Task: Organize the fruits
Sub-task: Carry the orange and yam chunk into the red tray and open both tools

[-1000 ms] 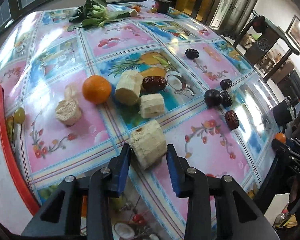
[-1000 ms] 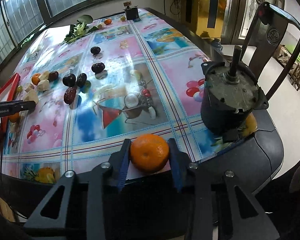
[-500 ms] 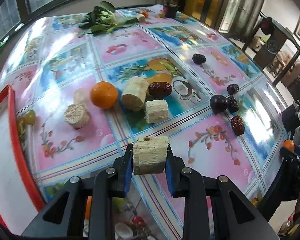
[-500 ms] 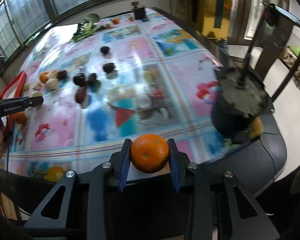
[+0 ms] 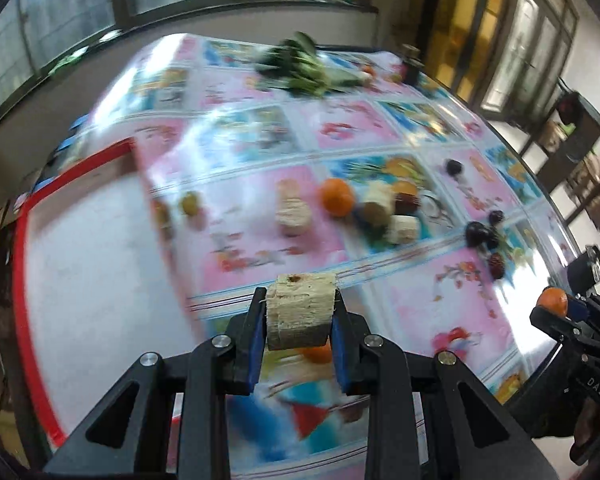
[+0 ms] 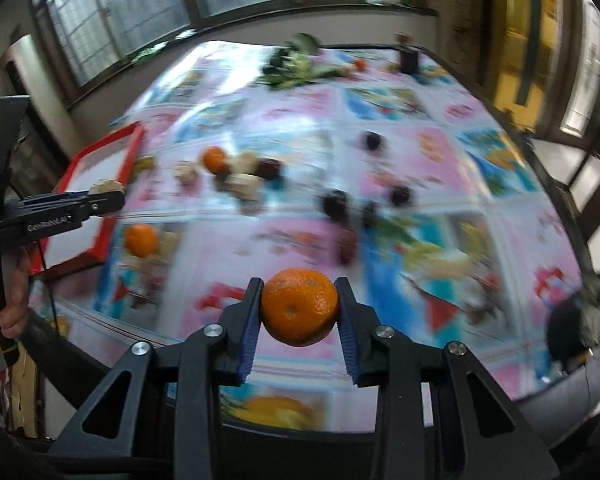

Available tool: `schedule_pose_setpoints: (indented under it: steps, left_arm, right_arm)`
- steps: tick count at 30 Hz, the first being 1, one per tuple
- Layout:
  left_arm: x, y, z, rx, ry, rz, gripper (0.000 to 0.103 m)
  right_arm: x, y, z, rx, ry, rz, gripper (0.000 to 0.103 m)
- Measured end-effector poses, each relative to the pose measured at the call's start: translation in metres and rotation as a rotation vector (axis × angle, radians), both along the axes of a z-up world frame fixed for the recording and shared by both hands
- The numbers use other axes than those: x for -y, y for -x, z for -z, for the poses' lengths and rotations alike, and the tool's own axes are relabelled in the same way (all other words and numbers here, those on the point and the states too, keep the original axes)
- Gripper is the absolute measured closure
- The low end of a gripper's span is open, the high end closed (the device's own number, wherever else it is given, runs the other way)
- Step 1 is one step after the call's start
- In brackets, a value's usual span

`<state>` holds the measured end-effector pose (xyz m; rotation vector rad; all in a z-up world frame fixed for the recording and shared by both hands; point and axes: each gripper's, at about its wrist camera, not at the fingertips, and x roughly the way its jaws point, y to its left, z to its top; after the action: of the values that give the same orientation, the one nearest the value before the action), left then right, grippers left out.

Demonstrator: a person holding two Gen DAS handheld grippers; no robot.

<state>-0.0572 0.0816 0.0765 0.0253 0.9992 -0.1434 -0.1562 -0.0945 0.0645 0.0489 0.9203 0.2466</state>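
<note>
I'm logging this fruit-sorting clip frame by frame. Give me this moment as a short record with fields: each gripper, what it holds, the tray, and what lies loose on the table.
left gripper: shut on a pale sugarcane chunk, lifted off the table
right gripper: shut on an orange, held above the near table edge
tray: red rim, white inside, nothing seen in it, at the table's left
loose on tablecloth: another orange, more cane pieces, dark dates, a green fruit
far end: leafy greens
image quality: motion-blurred

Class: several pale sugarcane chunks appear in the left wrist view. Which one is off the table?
The sugarcane chunk clamped in the left claw. The other pale chunks lie on the tablecloth beside the loose orange.
</note>
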Motion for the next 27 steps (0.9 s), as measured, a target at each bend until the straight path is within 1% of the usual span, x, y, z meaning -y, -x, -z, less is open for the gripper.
schedule_pose_setpoints:
  steps: [2,8,12,15,19,21,23,27]
  left_arm:
    - [-0.015,0.004,-0.002,0.006,-0.003,-0.034,0.075]
    - [-0.076,0.02,-0.006,0.01,-0.027,-0.149,0.075]
    - [-0.123,0.029,0.0,-0.012,-0.047,-0.241,0.076]
    - [-0.146,0.035,0.008,-0.028,-0.06,-0.281,0.076]
    - [-0.166,0.04,0.021,-0.058,-0.06,-0.315,0.075]
    - [-0.172,0.04,0.029,-0.075,-0.05,-0.323,0.075]
    - [-0.178,0.04,0.038,-0.094,-0.046,-0.327,0.075]
    - [-0.182,0.043,0.048,-0.116,-0.037,-0.314,0.075]
  right_arm:
    - [-0.024,-0.004,-0.006,0.009,-0.009,-0.051,0.066]
    - [-0.095,-0.019,-0.028,0.036,-0.048,-0.199,0.066]
    - [-0.153,-0.031,-0.041,0.062,-0.07,-0.297,0.066]
    - [-0.192,-0.041,-0.043,0.059,-0.085,-0.35,0.066]
    - [-0.233,-0.05,-0.035,0.036,-0.094,-0.41,0.066]
    - [-0.252,-0.054,-0.024,0.012,-0.085,-0.436,0.066]
    - [-0.265,-0.06,-0.009,-0.02,-0.069,-0.445,0.066]
    - [-0.276,-0.065,0.016,-0.069,-0.042,-0.448,0.066]
